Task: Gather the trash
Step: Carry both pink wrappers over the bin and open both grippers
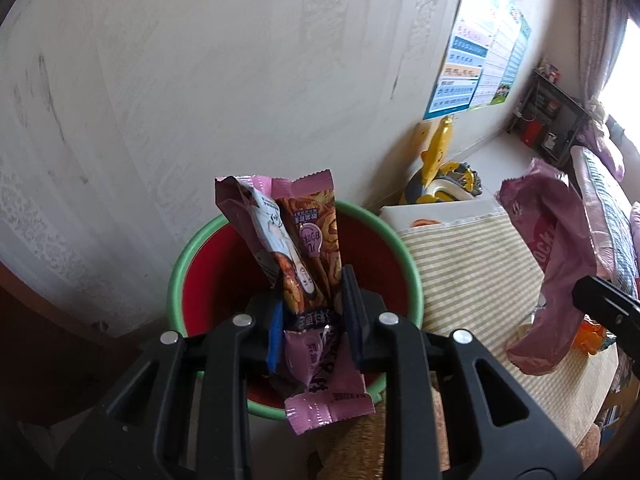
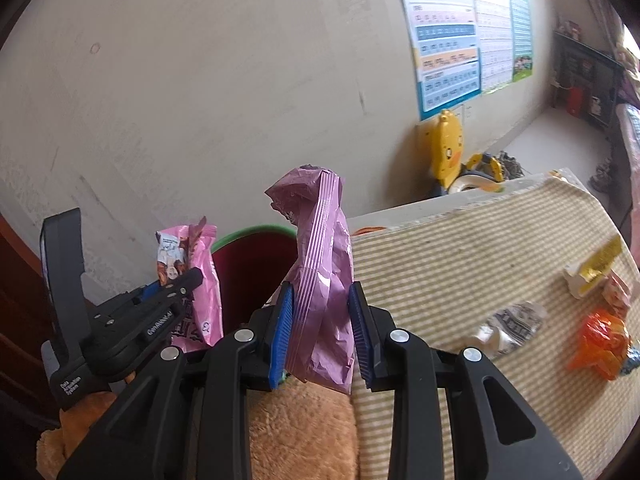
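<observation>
My left gripper is shut on a bunch of pink and brown snack wrappers, which stand up between its blue pads. It hangs right over a red bin with a green rim that stands against the wall. My right gripper is shut on a crumpled purple bag, beside the bin and above the table's edge. In the right wrist view the left gripper and its wrappers are on the left. In the left wrist view the purple bag hangs at the right.
A green-and-white striped cloth covers the table right of the bin. On it lie an orange wrapper, a yellow wrapper and a clear crumpled wrapper. Brown plush fabric lies under the grippers. A yellow toy stands by the wall.
</observation>
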Action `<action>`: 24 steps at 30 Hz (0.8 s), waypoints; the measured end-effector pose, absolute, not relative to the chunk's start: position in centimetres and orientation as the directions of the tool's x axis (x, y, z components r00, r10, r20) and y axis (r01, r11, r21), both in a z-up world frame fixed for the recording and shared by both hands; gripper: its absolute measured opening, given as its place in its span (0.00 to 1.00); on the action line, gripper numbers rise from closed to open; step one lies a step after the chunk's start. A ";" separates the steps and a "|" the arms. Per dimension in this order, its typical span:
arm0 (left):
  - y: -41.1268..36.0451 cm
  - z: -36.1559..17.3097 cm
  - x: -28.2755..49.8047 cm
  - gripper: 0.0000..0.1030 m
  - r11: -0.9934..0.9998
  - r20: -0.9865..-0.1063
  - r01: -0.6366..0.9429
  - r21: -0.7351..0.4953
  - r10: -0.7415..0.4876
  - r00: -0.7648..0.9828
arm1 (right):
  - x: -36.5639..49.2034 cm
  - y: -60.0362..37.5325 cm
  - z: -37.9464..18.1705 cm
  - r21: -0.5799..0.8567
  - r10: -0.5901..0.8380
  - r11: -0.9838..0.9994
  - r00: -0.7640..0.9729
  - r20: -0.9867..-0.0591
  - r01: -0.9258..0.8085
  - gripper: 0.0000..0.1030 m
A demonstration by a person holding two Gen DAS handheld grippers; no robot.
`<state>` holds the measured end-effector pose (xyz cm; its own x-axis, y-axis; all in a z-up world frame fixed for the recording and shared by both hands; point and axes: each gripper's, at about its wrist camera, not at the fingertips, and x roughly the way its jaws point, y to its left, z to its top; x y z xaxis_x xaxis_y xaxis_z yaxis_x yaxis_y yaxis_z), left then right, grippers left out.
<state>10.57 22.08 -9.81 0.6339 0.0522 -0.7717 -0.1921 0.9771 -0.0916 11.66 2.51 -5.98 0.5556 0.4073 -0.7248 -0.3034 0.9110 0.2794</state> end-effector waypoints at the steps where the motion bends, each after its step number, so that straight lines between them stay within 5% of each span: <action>1: 22.4 -10.1 10.6 0.23 0.976 -0.776 -0.198 -0.091 0.055 0.629 | 11.8 2.9 -6.0 0.278 0.410 0.909 0.552 -0.726 -0.310 0.27; 24: 24.9 -13.8 11.7 0.26 0.963 -0.832 -0.249 -0.097 0.059 0.552 | 14.3 7.9 -8.4 0.293 0.452 0.880 0.470 -0.758 -0.373 0.28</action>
<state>11.65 24.93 -13.75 0.5524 0.0592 -0.8315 -0.2495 0.9635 -0.0971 14.27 7.86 -8.40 0.4700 0.4519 -0.7582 -0.3735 0.8801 0.2931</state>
